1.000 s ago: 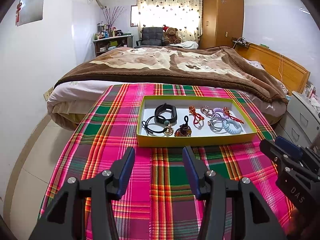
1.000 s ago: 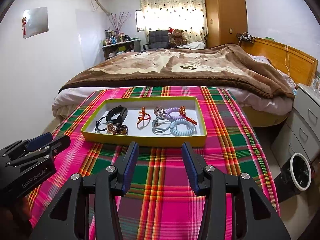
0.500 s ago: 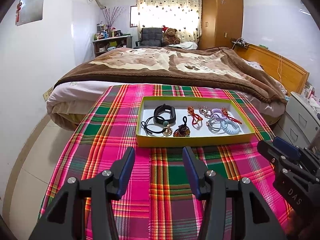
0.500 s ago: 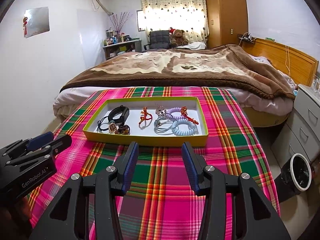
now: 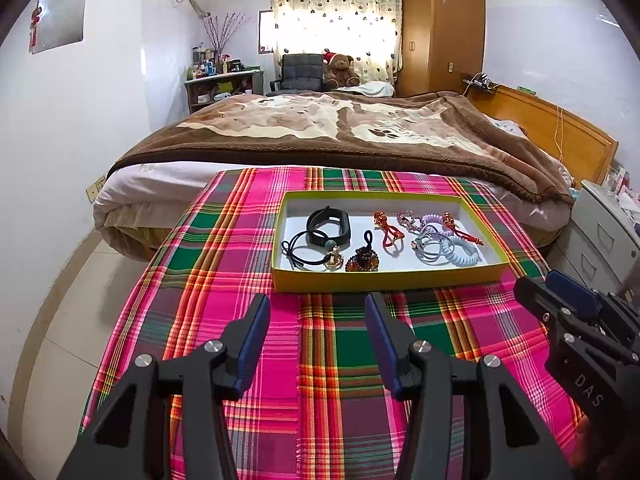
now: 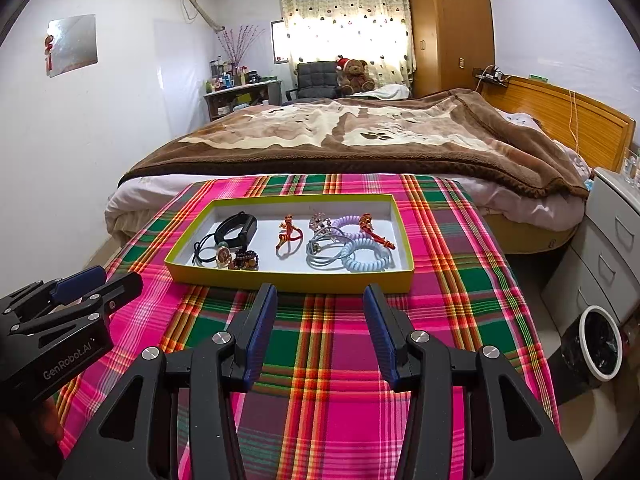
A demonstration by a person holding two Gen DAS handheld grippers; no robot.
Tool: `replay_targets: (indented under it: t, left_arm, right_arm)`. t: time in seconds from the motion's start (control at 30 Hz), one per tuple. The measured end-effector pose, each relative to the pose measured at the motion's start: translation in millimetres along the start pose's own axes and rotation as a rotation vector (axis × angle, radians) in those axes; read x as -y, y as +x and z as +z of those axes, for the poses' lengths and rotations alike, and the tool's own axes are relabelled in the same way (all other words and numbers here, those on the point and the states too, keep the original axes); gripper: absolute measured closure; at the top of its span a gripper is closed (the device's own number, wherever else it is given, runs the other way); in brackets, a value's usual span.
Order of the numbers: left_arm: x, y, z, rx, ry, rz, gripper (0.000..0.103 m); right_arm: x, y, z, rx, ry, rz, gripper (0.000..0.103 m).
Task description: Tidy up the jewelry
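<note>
A table under a pink, green and red plaid cloth carries one thing directly: a shallow yellow-rimmed tray, sitting toward the cloth's far end, nearer the bed just beyond.

cloth: pink-green plaid | tray: yellow | blanket: brown

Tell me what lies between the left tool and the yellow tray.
Only bare plaid cloth separates the left tool from the yellow tray; nothing else sits on that stretch. The left wrist view shows this.
</note>
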State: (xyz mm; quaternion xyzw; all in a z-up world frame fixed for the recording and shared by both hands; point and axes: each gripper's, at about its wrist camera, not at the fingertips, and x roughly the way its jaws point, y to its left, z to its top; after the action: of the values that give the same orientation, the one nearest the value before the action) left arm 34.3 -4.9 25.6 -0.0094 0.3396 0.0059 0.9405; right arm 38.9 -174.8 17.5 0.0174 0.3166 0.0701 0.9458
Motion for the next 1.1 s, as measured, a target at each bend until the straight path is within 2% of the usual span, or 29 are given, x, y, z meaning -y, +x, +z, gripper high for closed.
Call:
replay_targets:
  t: [0.2, 1.1]
  left_arm:
    - [0.0, -1.4, -0.7, -0.007, -0.017, -0.033, 0.052]
    - [1.3, 0.4, -0.9, -0.005, -0.021, -0.024, 0.052]
  right_arm:
    - [-0.2, -0.4, 0.3, 0.000, -0.001, 0.003, 0.057]
    - [-2.2, 0.9, -1.5, -0.003, -0.001, 0.001, 0.057]
